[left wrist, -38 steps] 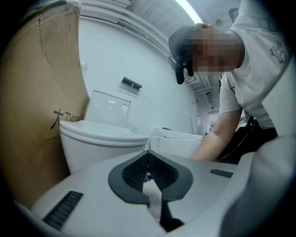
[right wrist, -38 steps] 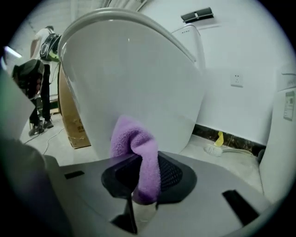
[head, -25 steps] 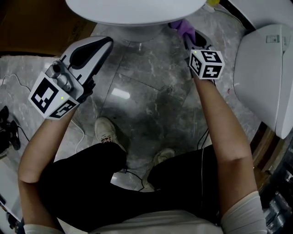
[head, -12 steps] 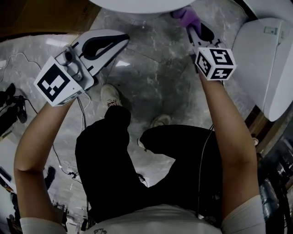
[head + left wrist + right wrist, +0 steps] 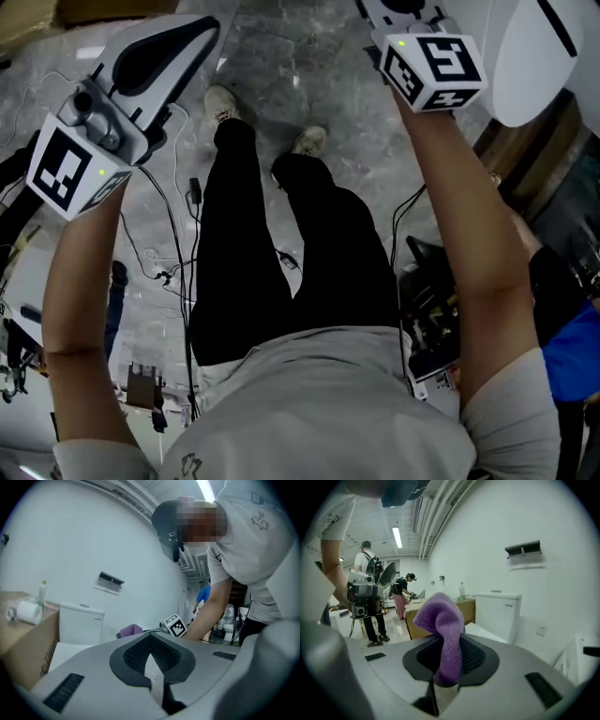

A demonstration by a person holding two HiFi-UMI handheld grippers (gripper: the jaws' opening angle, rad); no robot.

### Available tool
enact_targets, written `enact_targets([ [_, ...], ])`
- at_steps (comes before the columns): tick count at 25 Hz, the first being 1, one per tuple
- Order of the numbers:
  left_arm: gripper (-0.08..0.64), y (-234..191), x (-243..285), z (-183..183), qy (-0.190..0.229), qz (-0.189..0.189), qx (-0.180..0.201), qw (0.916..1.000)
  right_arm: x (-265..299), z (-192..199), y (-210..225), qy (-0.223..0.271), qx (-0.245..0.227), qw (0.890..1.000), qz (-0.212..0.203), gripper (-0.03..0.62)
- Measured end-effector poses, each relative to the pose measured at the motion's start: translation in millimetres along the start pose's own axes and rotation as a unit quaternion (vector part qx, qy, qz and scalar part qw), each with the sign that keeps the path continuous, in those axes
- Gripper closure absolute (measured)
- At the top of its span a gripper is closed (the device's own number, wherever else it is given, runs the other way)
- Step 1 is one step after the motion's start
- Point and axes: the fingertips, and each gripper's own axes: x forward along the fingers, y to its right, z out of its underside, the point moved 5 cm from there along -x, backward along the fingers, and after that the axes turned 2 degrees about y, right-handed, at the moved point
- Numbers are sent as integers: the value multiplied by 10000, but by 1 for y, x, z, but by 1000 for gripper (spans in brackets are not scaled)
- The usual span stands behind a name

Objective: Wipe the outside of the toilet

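Note:
My right gripper [image 5: 447, 663] is shut on a purple cloth [image 5: 443, 630], which sticks up out of the jaws. In the head view only its marker cube [image 5: 433, 61] shows at the top edge, and the cloth is out of frame. My left gripper [image 5: 208, 28] is held up at the upper left, shut [image 5: 151, 654] with nothing between the pads. The white toilet tank [image 5: 502, 612] stands against the wall ahead; the left gripper view shows the tank [image 5: 78, 621], the cloth [image 5: 131, 630] and the right cube [image 5: 175, 626]. A white toilet part [image 5: 539, 56] fills the head view's top right corner.
A cardboard box [image 5: 23, 639] with a paper roll [image 5: 26, 612] and a bottle on it stands left of the tank. Cables [image 5: 178, 253] trail over the grey marble floor by my feet. Other people [image 5: 370, 588] stand further off. A dark fixture [image 5: 524, 549] hangs on the wall.
The head view has pulled back and up: the toilet bowl has left its top edge and my whole legs show. Both grippers have risen; the right one still holds the cloth.

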Motion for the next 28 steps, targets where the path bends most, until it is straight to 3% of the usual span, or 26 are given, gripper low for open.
enact_targets([
  [4,554,11,-4,-100,358,-147,186,9991,-40,-100,1,301,-139,9994,116,511],
  [11,554,24,-1,-227,822,-290,512,9949,-128,-252,28,915,-422,9934,553,511],
  [16,554,24,-24,-297,1038,-349,663,9918,-185,-340,42,1210,-571,9885,708,511],
  [23,554,31,-44,-358,1344,-456,494,9886,-230,-407,22,1563,-274,9838,835,511],
  [28,554,27,-59,-381,1427,-572,451,9871,-232,-414,6,1611,-145,9838,772,511],
])
